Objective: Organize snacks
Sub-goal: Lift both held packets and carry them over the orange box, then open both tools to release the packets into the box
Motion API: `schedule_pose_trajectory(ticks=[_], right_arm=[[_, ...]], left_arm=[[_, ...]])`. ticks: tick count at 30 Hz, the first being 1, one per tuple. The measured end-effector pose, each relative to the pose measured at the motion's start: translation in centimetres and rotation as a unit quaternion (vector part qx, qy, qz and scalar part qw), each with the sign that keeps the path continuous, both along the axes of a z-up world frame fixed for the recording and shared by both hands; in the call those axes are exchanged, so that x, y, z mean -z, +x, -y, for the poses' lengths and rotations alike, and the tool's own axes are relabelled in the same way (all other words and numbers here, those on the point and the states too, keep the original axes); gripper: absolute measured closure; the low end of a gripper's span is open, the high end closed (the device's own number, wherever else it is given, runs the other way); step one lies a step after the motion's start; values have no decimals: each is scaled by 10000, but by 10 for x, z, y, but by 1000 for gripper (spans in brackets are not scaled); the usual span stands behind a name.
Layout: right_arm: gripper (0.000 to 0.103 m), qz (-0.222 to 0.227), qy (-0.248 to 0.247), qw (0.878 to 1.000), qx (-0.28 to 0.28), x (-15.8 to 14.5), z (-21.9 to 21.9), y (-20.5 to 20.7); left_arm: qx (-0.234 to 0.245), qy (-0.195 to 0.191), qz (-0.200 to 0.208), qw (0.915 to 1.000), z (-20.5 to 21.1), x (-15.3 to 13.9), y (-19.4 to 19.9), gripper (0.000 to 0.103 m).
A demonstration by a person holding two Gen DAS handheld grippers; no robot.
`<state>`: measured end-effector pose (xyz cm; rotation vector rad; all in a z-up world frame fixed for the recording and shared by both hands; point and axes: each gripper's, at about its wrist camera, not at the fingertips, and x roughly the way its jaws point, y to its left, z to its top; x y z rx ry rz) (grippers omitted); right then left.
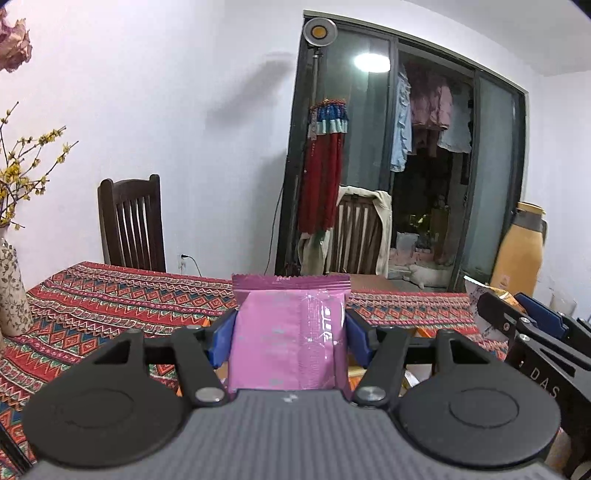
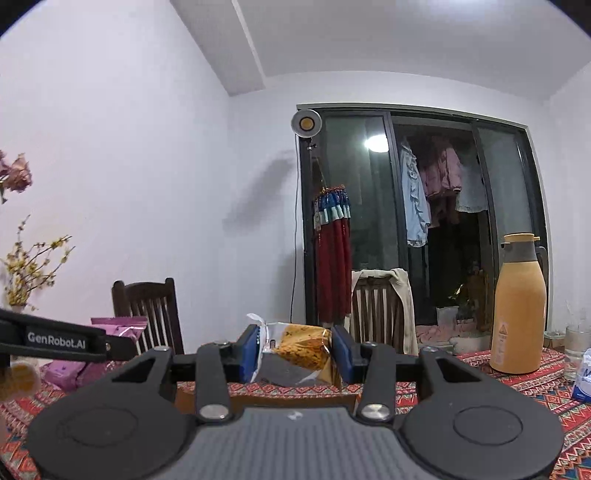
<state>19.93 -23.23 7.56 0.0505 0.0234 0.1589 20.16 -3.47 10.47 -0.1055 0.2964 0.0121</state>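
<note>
My left gripper clamps a pink snack packet; my right gripper pinches a clear-wrapped yellow snack. Advise keeping both level above the patterned tablecloth.

White walls all round, and straight ahead a dark-framed sliding glass door with laundry hanging behind it. A round lamp stands at its left edge, two wooden chairs behind the patterned tablecloth.
</note>
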Motion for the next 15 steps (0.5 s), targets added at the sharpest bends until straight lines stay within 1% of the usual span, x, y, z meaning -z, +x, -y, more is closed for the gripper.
schedule_pose_trajectory(ticks=[3,6,9,11,15], right_arm=[[61,-104,73,9999,67,6,1,20],[61,-230,63,9997,50,21,0,32],[61,-368,-129,9992,-3,32,-6,40],[61,-440,-174,9989,-49,35,-10,43],[61,-533,-190,9984,-74,40,-12,46]], left_arm=[[-120,-148,-77,9998,-5,9,19,40],[-195,-222,-124,9995,-12,25,33,40],[-215,11,-203,9996,-10,38,41,40],[-173,-60,-283,9994,-12,41,43,40],[-215,-16,-346,9992,-12,47,44,40]])
